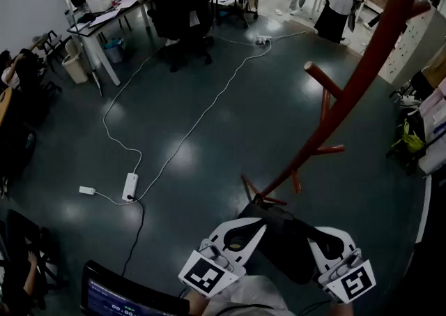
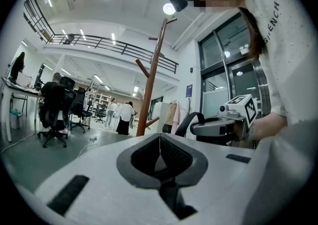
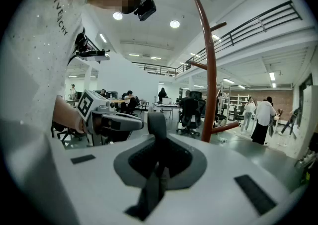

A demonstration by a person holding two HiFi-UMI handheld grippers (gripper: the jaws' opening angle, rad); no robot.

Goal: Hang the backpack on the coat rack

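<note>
Head view.
- Nearest to my camera, at the bottom edge: left gripper (image 1: 244,231) and right gripper (image 1: 324,238), both low, each with its marker cube turned up toward me.
- Backpack (image 1: 286,241): black, between the two grippers and touching both, above the dark floor (image 1: 209,98).
- Coat rack (image 1: 362,70): red-brown. Its pole slants up to the top right, its feet stand on the floor just beyond the backpack, and I see nothing on its pegs.
- Power strip (image 1: 130,185): white, on the floor well to the left, with a white cable (image 1: 202,116) running off toward the desks.

Left gripper view.
- Left gripper (image 2: 160,152): clenched. The dark pads meet along one thin seam and I see nothing between them.
- Right gripper (image 2: 208,127): just to the right at like height, with a black loop of backpack strap (image 2: 191,118) arching beside it.
- Coat rack (image 2: 151,80): upright ahead, near.
- People sit in office chairs (image 2: 54,114) at far left.

Right gripper view.
- Right gripper (image 3: 158,157): jaws closed on the backpack strap (image 3: 156,124), which rises above the pads and trails out below them.
- Left gripper (image 3: 119,122): close on the left.
- Coat rack (image 3: 210,70): ahead, slightly right.
</note>
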